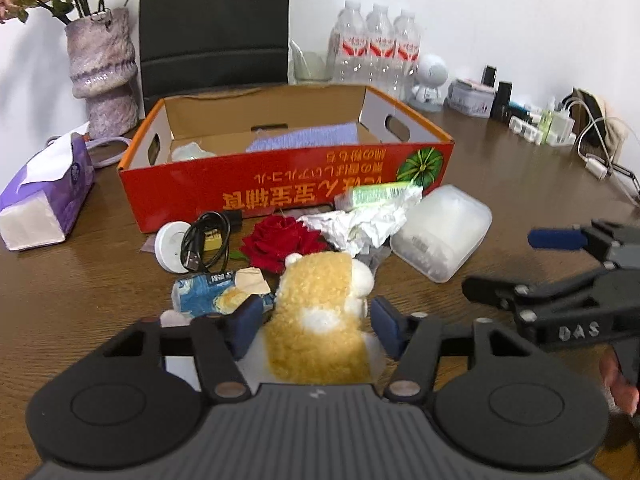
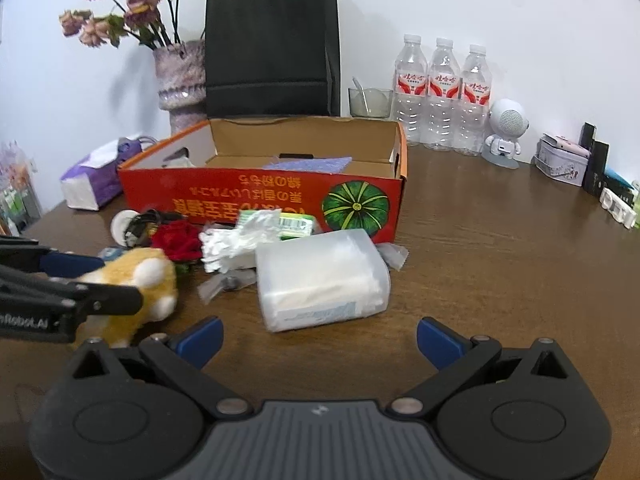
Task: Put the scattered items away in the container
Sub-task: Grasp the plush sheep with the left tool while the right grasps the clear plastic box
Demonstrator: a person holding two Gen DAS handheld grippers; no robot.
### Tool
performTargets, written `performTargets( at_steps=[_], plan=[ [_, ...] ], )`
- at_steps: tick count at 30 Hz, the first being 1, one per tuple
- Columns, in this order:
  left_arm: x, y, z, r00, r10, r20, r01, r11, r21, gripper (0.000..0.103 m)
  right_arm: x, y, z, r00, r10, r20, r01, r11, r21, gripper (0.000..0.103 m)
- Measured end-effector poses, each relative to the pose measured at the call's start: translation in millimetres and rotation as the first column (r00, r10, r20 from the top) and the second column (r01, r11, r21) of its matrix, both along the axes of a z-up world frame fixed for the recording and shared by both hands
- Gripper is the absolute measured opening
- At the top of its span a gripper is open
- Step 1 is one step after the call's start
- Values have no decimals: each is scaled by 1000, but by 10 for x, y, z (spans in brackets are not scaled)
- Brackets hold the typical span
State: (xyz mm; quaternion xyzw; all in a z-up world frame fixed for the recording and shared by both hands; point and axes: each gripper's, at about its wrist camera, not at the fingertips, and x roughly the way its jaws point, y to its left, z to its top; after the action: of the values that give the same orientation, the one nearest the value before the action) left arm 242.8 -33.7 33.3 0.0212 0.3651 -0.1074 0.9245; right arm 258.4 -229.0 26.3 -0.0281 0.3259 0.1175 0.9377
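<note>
Left wrist view: the left gripper (image 1: 316, 322) has its blue fingers (image 1: 246, 320) on either side of a yellow-and-white plush toy (image 1: 320, 300); whether they press it cannot be told. The toy lies on the brown worktop (image 1: 500, 184), just before a red rose (image 1: 286, 242), crumpled white paper (image 1: 360, 222) and a frosted plastic case (image 1: 442, 232). Behind these stands the orange cardboard box (image 1: 280, 184), open-topped. Right wrist view: the right gripper (image 2: 320, 338) has its fingers wide apart with nothing between them, near the frosted case.
</note>
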Motion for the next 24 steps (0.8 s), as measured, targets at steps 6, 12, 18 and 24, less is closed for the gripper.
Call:
performTargets(
  at_steps=[6, 12, 18, 24],
  plan=[
    [93, -24, -77, 1000, 5, -29, -5, 1000, 0, 57, 321, 74, -114, 1000, 6, 0, -5, 998, -67, 103],
    [155, -7, -95, 999, 9, -39, -10, 1000, -17, 51, 528, 93, -215, 999, 23, -23, -25, 998, -56, 99],
    [149, 15, -77, 999, 12, -37, -13, 999, -30, 50, 469, 71, -197, 999, 43, -11, -43, 999, -32, 83],
    [68, -2, -42, 1000, 11, -24, -12, 999, -36, 47, 309, 58, -95, 999, 45, 20, -44, 999, -9, 82]
  ],
)
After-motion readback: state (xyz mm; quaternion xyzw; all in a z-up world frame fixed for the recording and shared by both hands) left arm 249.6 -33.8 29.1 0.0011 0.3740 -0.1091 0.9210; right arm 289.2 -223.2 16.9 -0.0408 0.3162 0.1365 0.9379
